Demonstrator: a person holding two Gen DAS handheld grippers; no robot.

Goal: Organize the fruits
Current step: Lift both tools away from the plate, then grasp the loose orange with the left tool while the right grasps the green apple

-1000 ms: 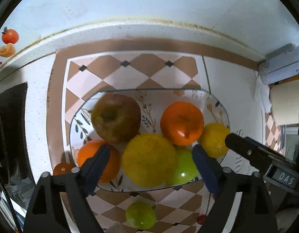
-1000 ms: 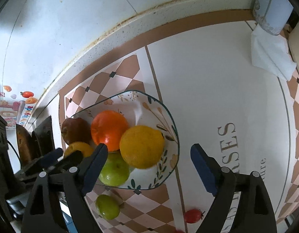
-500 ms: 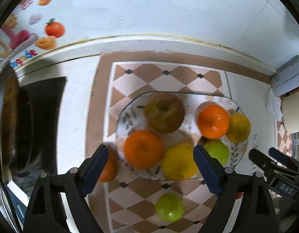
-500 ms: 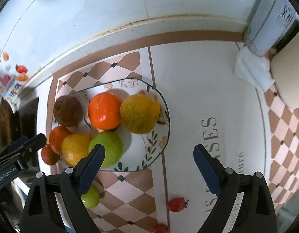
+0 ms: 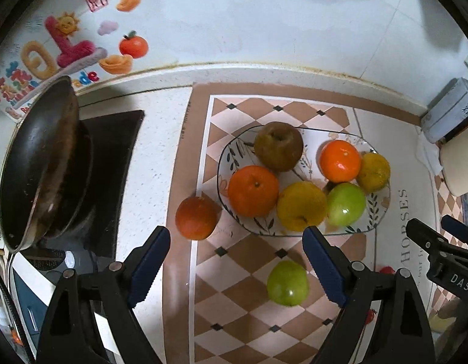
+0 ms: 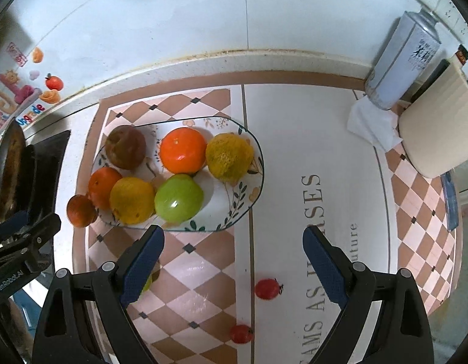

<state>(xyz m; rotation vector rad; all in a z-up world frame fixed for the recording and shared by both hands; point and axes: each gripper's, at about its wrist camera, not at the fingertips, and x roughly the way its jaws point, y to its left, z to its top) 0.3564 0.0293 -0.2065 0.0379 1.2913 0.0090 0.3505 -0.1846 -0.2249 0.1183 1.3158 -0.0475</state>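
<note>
A flower-patterned plate (image 5: 313, 140) on a checkered mat holds several fruits: a brown apple (image 5: 278, 146), two oranges (image 5: 253, 190), two yellow fruits (image 5: 300, 207) and a green apple (image 5: 345, 203). A dark orange (image 5: 197, 217) rests on the mat against the plate's left rim. A second green apple (image 5: 288, 282) lies in front of the plate. My left gripper (image 5: 235, 236) hangs open above the mat, holding nothing. In the right wrist view, two cherry tomatoes (image 6: 266, 288) lie under my right gripper (image 6: 233, 233), which is open and holds nothing above the plate's (image 6: 234, 195) near edge.
A dark pan (image 5: 42, 163) sits on a black stove at the left. At the back right stand a spray can (image 6: 401, 57), a white tissue (image 6: 373, 121) and a cream container (image 6: 437, 127). A tiled wall with stickers runs behind the counter.
Both grippers have risen and drawn back from the plate, so the fruits look smaller. The left view has swung left and now shows the pan. Both stay open.
</note>
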